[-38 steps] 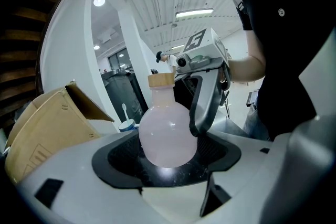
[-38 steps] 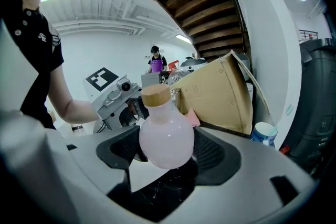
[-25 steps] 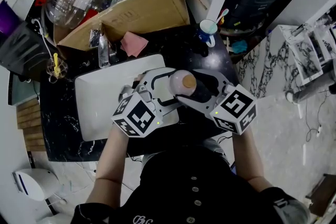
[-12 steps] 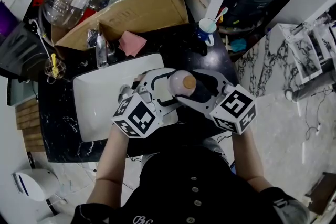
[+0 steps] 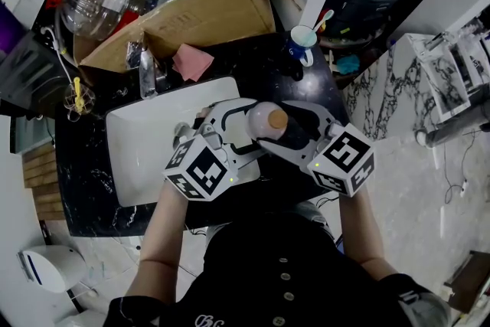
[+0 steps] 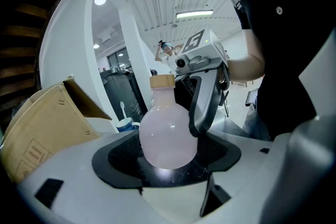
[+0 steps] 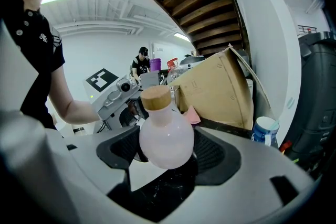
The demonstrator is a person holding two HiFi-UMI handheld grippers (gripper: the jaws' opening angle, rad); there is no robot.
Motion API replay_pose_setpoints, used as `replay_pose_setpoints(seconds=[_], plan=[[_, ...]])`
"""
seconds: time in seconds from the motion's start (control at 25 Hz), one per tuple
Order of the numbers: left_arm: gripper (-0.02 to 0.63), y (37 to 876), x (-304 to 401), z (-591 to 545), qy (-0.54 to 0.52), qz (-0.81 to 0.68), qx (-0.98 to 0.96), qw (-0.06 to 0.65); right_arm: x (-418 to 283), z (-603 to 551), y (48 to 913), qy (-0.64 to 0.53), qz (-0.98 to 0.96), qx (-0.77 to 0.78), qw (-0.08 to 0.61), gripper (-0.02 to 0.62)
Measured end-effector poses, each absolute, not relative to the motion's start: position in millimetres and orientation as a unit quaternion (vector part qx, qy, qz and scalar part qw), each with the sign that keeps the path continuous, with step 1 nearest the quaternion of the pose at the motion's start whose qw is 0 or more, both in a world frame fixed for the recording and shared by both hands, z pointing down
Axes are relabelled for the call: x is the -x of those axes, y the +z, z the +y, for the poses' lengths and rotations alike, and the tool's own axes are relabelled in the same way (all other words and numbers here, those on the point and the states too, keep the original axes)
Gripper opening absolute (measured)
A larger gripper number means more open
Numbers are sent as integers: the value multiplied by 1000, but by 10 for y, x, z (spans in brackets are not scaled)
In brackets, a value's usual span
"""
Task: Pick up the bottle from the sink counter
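A round, pale pink bottle [image 5: 267, 121] with a wooden cork stands upright between both grippers, over the front edge of the black counter [image 5: 86, 181]. My left gripper [image 5: 243, 125] closes on it from the left and my right gripper [image 5: 285, 126] from the right. In the left gripper view the bottle [image 6: 167, 131] fills the gap between the left gripper's [image 6: 168, 157] dark pads, and a right finger [image 6: 203, 107] lies against its side. The right gripper view shows the bottle [image 7: 166, 139] seated between the right gripper's [image 7: 167, 157] pads, its base raised off the marble.
A white sink basin [image 5: 142, 145] lies left of the grippers, with a faucet [image 5: 148, 71] behind it. Further back sit a pink cloth [image 5: 193, 61] and a cardboard box [image 5: 210, 11] of clutter. A blue and white cup [image 5: 303, 42] stands at the back right.
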State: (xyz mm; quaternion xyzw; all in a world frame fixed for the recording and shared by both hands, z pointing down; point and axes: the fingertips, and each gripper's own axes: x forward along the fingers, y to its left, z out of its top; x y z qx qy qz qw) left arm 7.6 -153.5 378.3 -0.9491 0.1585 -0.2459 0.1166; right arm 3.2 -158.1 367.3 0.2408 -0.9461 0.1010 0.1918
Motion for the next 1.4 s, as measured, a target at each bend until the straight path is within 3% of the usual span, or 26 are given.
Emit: replay_pose_setpoints(seconds=[1.4], plan=[[357,3851,-114,-1584,-242,157,951,108,-65,-1632,3734,104,-946,-242,190,325]])
